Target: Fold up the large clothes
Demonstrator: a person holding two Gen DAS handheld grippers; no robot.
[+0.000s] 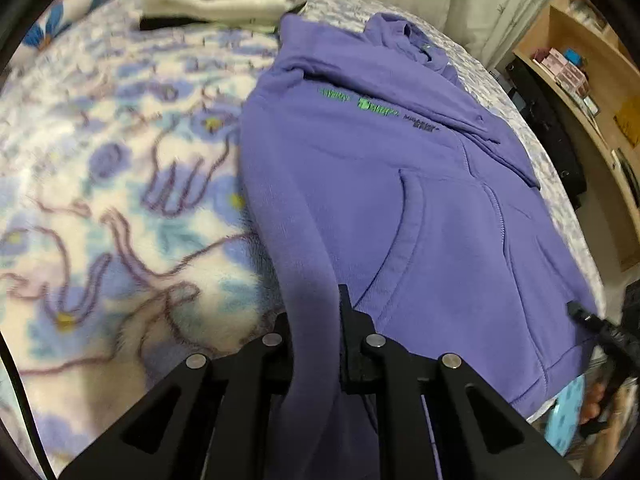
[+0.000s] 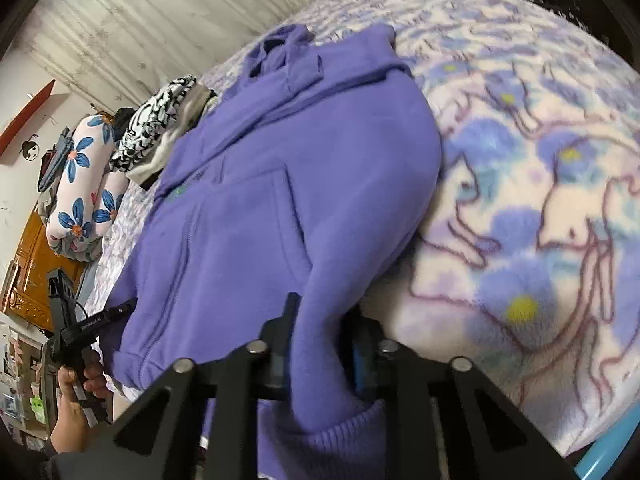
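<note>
A purple zip hoodie [image 1: 400, 184] with green chest print lies front up on a flowered fleece blanket [image 1: 100, 200]. My left gripper [image 1: 314, 304] is shut on the hoodie's sleeve [image 1: 304, 264], which runs down between its fingers along the garment's left side. In the right wrist view the same hoodie [image 2: 280, 184] stretches away from me. My right gripper [image 2: 320, 308] is shut on the other sleeve [image 2: 332, 280], whose ribbed cuff [image 2: 340, 432] hangs below the jaws. The other gripper shows at each view's edge: the right gripper [image 1: 580, 314] and the left gripper [image 2: 120, 308], held by a hand [image 2: 76, 392].
A blue-flowered pillow [image 2: 80, 184] and a black-and-white cloth [image 2: 156, 124] lie at the head of the bed. A pale folded cloth [image 1: 216, 4] lies beyond the hoodie. A wooden shelf [image 1: 580, 72] and a black bag [image 1: 552, 136] stand beside the bed's right edge.
</note>
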